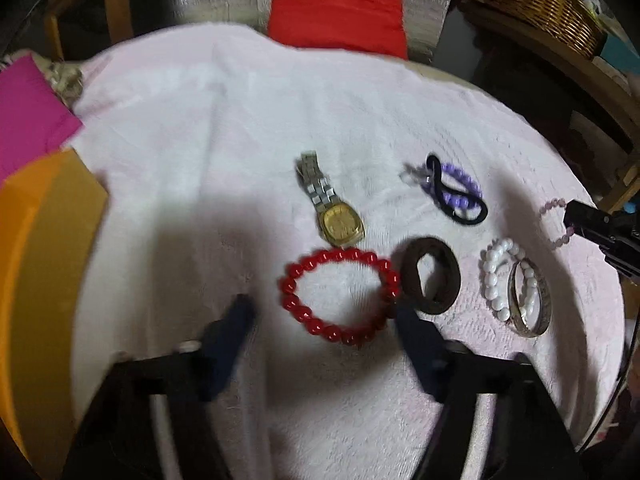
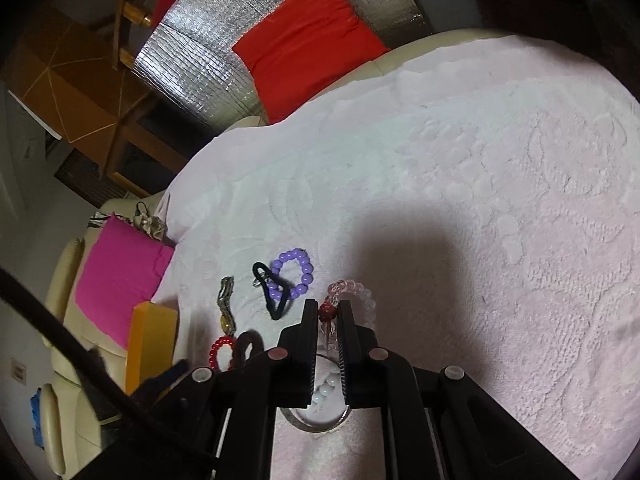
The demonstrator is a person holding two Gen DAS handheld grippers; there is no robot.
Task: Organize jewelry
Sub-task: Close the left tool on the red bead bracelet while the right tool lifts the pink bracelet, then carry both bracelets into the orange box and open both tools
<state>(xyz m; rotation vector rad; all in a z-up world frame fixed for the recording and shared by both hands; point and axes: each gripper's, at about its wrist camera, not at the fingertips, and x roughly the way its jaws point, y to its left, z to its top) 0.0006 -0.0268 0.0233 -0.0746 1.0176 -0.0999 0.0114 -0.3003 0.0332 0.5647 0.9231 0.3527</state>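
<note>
On the pale pink towel (image 1: 224, 128) lie a red bead bracelet (image 1: 340, 296), a gold-faced watch (image 1: 334, 208), a brown hair band (image 1: 431, 276), a purple bead bracelet with a black hair tie (image 1: 456, 190), and a white bead bracelet with a silver bangle (image 1: 516, 286). My left gripper (image 1: 322, 314) is open, its fingers either side of the red bracelet's near edge. My right gripper (image 2: 329, 312) is shut on a pale pink bead bracelet (image 2: 356, 294), gripping it at its dark red bead. It shows at the left wrist view's right edge (image 1: 592, 224).
An orange box (image 1: 44, 264) stands at the left by a magenta cloth (image 1: 28, 116). A red cushion (image 1: 336, 8) and silver foil sheet (image 2: 200, 52) lie beyond the towel. A wicker basket (image 1: 540, 4) sits at the far right.
</note>
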